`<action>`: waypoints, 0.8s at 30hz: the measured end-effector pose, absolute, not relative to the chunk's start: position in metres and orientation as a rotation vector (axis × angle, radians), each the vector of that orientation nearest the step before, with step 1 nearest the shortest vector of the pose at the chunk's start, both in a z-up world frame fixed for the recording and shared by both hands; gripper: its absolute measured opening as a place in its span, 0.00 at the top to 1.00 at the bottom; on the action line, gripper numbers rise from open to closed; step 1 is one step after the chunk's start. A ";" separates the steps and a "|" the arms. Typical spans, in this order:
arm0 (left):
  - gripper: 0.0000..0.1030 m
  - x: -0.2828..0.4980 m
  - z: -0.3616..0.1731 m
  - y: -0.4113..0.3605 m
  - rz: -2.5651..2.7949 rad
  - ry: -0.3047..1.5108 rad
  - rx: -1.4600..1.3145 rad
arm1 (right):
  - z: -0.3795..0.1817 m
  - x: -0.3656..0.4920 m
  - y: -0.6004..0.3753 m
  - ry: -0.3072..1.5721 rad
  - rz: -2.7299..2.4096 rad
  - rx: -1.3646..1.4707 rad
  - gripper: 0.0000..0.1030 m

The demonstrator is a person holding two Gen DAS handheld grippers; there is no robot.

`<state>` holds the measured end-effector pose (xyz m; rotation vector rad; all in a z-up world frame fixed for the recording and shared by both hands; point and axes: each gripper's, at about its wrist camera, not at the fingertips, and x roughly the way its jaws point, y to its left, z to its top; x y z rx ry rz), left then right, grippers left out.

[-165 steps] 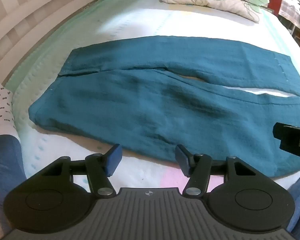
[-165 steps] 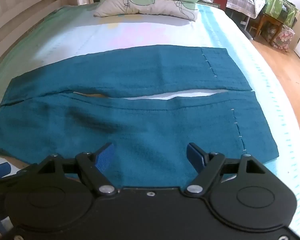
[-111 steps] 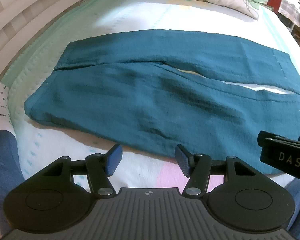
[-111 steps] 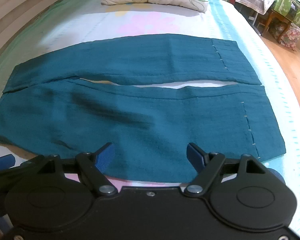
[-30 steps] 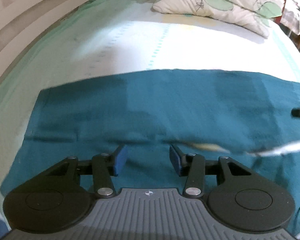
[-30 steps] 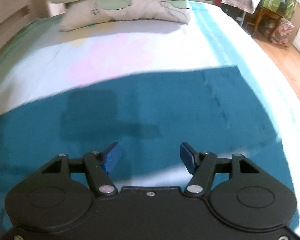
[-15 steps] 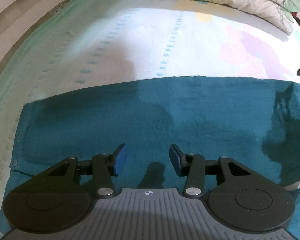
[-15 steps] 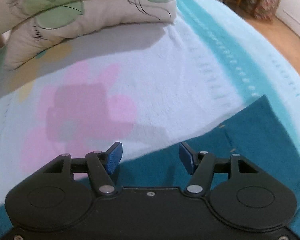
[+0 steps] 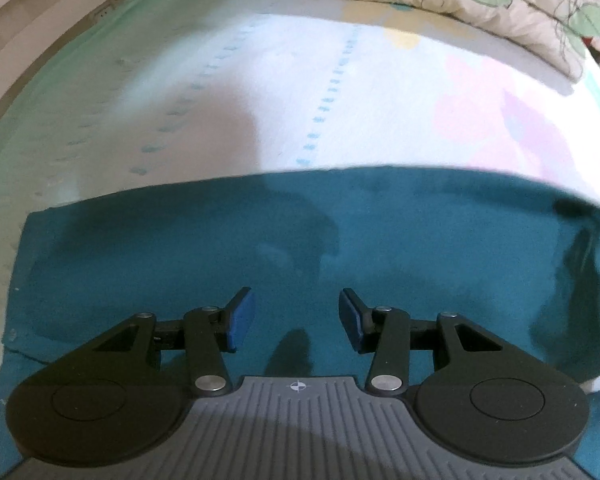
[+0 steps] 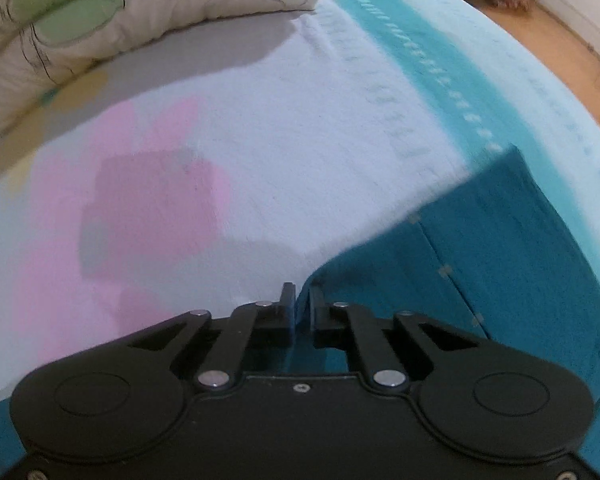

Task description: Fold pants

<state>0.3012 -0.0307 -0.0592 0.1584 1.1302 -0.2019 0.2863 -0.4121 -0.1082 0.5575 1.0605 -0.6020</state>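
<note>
Across the bed (image 9: 260,100) lie teal pants (image 9: 380,240); right gripper (image 10: 300,308) pinches their far edge for folding, while left gripper (image 9: 292,320) hovers agape.

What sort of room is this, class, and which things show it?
Most likely a bedroom: the pants lie on a bed with a patterned sheet, a pillow sits at its far end, and wooden floor runs beside it.

1. The right tongs (image 10: 299,309) pinch the far edge of the teal pants (image 10: 520,264), jaws nearly together.
2. The pants lie on the bed (image 10: 300,128).
3. A leaf-print pillow (image 10: 100,20) sits far left.
</note>
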 end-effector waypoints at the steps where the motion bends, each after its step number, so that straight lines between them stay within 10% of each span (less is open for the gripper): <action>1: 0.56 0.304 -0.057 -0.033 -0.208 1.133 0.147 | -0.105 0.276 -0.412 1.047 -0.587 0.566 0.91; 24: 0.56 0.367 -0.078 -0.048 -0.183 1.239 -0.113 | -0.122 0.209 -0.409 0.987 -0.508 0.638 0.91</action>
